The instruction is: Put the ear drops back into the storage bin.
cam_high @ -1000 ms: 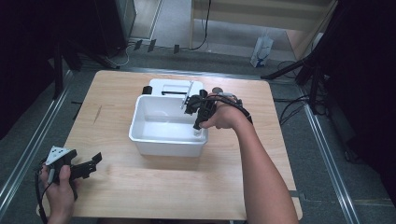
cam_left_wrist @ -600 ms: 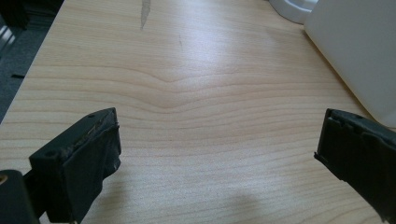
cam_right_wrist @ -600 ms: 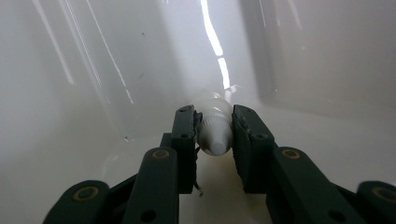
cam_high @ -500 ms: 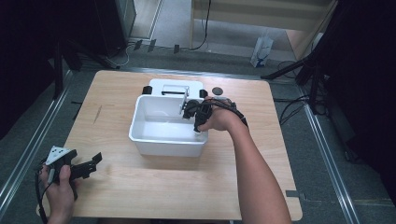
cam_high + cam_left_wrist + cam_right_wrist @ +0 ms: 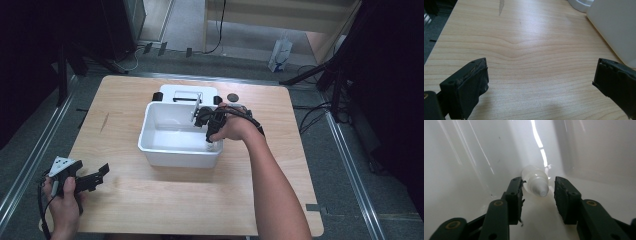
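Right gripper (image 5: 538, 195) jaws just opened partway; small white plastic dropper bottle (image 5: 535, 181) lies loose between them, no readable label, on floor of white rectangular plastic tub (image 5: 177, 155). Left gripper (image 5: 541, 82) wide open, empty, over light wooden table (image 5: 524, 45).

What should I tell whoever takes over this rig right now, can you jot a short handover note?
Right gripper: down inside the white tub, jaws just opened; the small white bottle lies on the tub floor between the jaws, the left pad close to its cap, a gap on the right.
Left gripper: open, nothing in it, held low over the wooden table at its near left corner.
Done: bottle is in the tub, seemingly released.
Left: probably lift the right gripper clear of the tub. A white lid lies behind the tub, perhaps to go on next.
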